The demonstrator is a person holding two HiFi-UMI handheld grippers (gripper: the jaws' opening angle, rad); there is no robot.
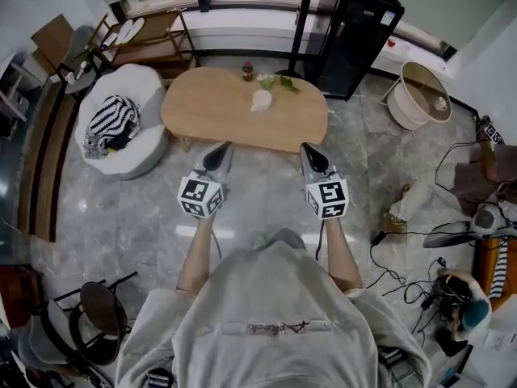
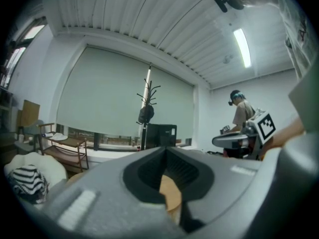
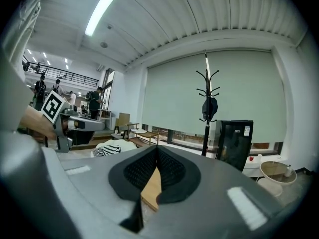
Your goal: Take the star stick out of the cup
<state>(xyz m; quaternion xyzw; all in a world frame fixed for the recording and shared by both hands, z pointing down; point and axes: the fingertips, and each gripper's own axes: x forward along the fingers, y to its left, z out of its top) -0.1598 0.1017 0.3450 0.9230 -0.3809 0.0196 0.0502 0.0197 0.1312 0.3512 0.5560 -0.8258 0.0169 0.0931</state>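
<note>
Currently neither tool is near the work; the left tool and right tool hang side by side over the floor, just short of the oval wooden tabletop; both gripper views show the jaws pressed together at the tips with nothing between them. The white cup stands on the tabletop toward its far edge, roughly centred, well apart from both tools; a small dark bottle and some greenish bits sit just beyond it. The star stick should be in or at that cup but is too small to make out. It is probably light, thin and stiff, possibly slick; best pinched on the shaft just above the rim and pulled straight up; the cup looks light and may tip or lift with it, so the other tool could steady it.
</note>
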